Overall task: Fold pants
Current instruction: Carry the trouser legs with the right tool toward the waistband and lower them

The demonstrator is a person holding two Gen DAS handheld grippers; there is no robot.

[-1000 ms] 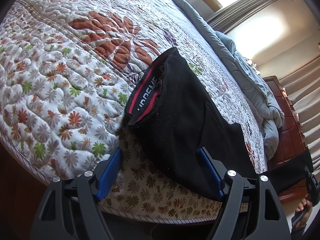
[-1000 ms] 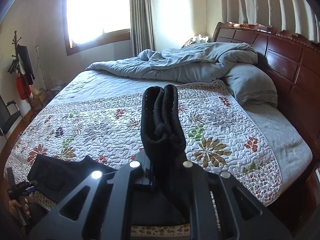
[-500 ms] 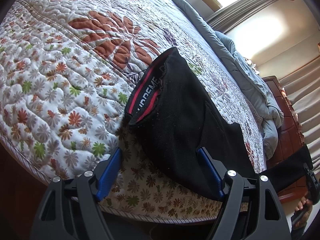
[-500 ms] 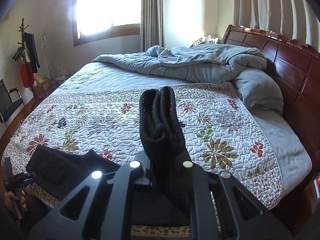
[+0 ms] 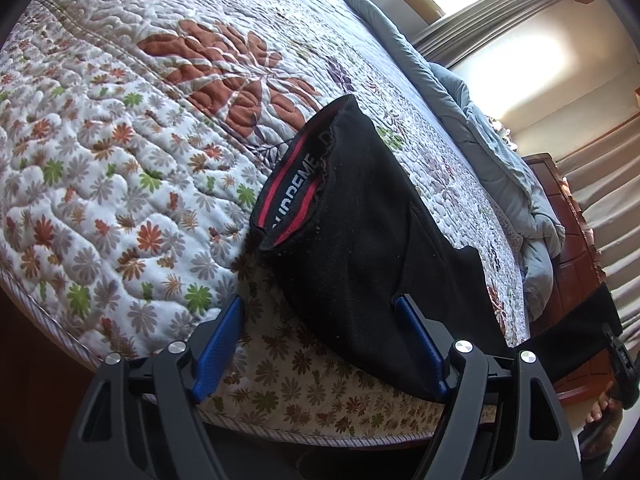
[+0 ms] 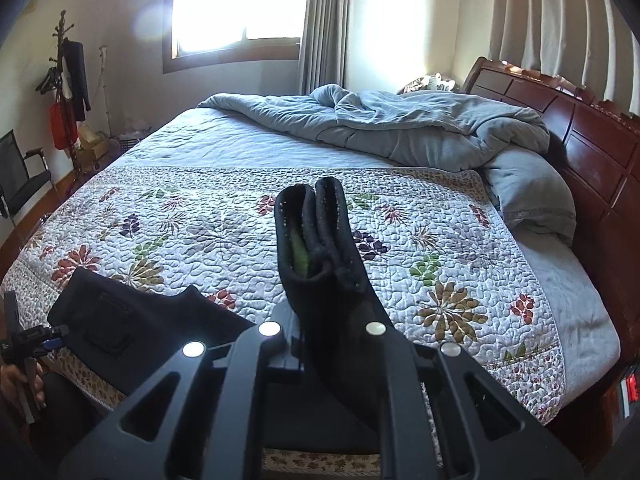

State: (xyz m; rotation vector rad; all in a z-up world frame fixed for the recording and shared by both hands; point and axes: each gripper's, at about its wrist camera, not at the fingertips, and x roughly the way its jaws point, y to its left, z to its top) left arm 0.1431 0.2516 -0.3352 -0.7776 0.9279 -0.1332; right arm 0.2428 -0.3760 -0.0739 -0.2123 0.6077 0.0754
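Note:
Black pants (image 5: 360, 248) with a red-striped waistband (image 5: 292, 196) lie on the floral quilt (image 5: 120, 160) at the bed's near edge. My left gripper (image 5: 316, 340) stands open by the seat of the pants. Its right blue pad (image 5: 416, 340) touches the fabric's edge and its left pad (image 5: 218, 340) is over bare quilt. My right gripper (image 6: 320, 332) is shut on the leg ends (image 6: 316, 240), which stick up bunched between its hidden fingers. One leg (image 5: 592, 320) stretches off the bed to that gripper (image 5: 620, 360). The waist end (image 6: 132, 316) shows at lower left in the right wrist view.
A crumpled grey duvet (image 6: 420, 128) and pillow (image 6: 532, 192) lie by the wooden headboard (image 6: 580, 140). A hand (image 6: 16, 380) holds the left gripper (image 6: 32, 340) at the bed's edge. A chair (image 6: 24, 176) and coat rack (image 6: 68, 92) stand by the far wall.
The right gripper has shifted a little to the left along the bed's edge with the leg ends in it, and rolled slightly. The left gripper and the waist end have not moved.

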